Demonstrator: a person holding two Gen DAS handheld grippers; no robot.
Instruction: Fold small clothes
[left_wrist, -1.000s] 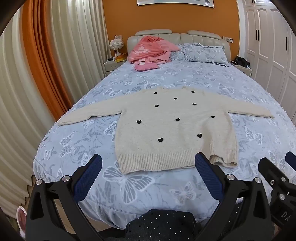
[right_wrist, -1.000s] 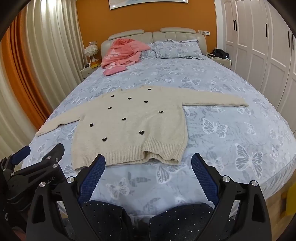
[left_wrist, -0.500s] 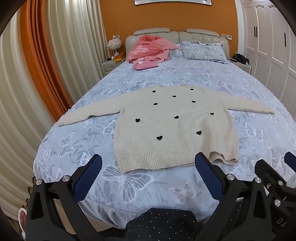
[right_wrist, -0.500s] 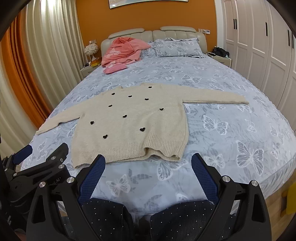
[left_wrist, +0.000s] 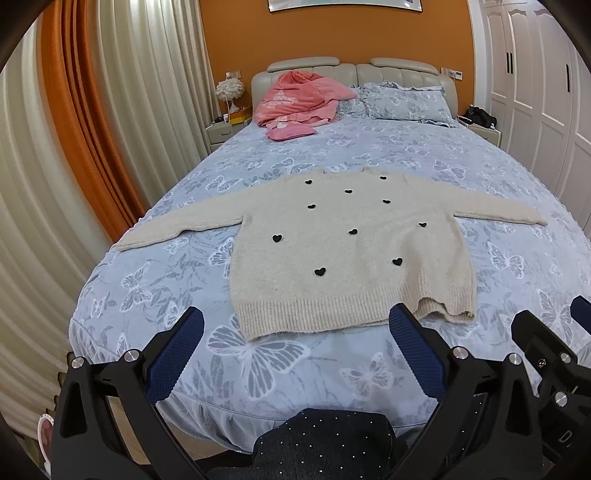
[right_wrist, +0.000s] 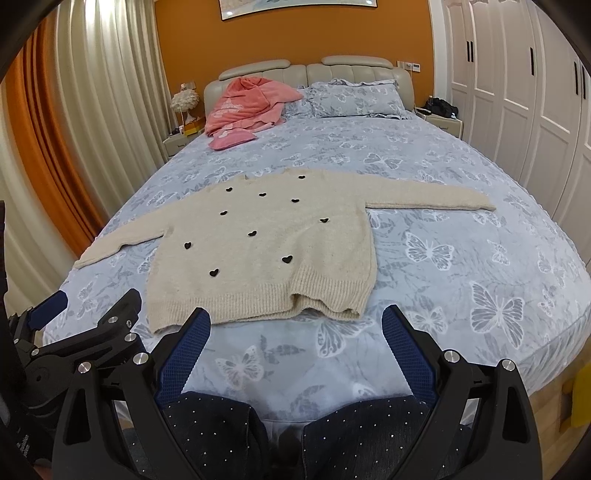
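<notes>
- Your cream knit sweater (left_wrist: 347, 251) with the little black hearts is laid flat, front up, on the bed (left_wrist: 258, 373), sleeves stretched out to both sides, ribbed hem nearest you.
- Your left claw (left_wrist: 295, 347) is spread wide with nothing in it, hovering short of the hem. Right claw (right_wrist: 295, 347) is the same: wide open, empty, just shy of the hem.
- Looks to me like folding hasn't started, so the first grab matters.
- Watch the hem's right corner (right_wrist: 328, 306). It's buckled up in a little wave, and if you fold over that you'll bake a lump into the stack.
- Fuzzy knit on a soft duvet: go in too deep and I'd bet you pinch the butterfly duvet cover along with the sweater and drag both.
- Pinch only the top layer and the back will lag, so the fold goes crooked.
- The left sleeve cuff (left_wrist: 127, 242) sits right near the bed edge. Tug the body toward you and it could slide off.
- The claws are close together at the hem, so mind they don't knock each other when you reach for a sleeve.
- The pink garment (left_wrist: 295, 98) by the headboard is well clear, no worries there.
</notes>
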